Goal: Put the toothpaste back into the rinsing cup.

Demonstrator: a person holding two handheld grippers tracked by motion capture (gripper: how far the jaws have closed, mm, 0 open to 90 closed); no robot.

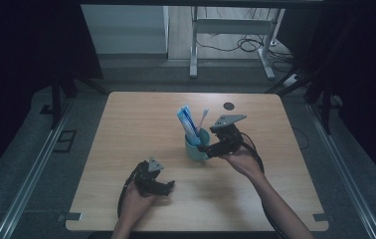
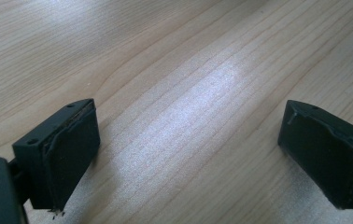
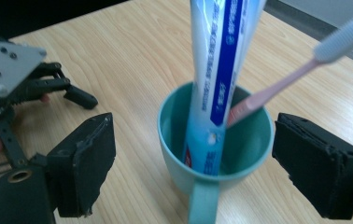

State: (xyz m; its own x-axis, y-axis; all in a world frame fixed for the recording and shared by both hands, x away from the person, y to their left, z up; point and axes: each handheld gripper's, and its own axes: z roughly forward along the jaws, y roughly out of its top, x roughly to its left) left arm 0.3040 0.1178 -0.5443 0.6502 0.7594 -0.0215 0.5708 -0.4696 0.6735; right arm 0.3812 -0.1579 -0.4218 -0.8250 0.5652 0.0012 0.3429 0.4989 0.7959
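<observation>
Looks to me like lab or test room, not home. I see lone wooden table (image 1: 141, 124) on grey floor (image 1: 32, 149), metal rails (image 1: 37, 164) running along both sides, dark curtains (image 1: 27, 45) closing off left and right. Behind table, white metal desk frame (image 1: 226, 30) with loose cables (image 1: 248, 45) on floor. Lighting dim, bluish.

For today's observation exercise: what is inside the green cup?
The green cup holds a toothpaste tube, standing upright, and a pink toothbrush, leaning with its bristles up. Their lower ends and the cup's bottom are hidden.
</observation>
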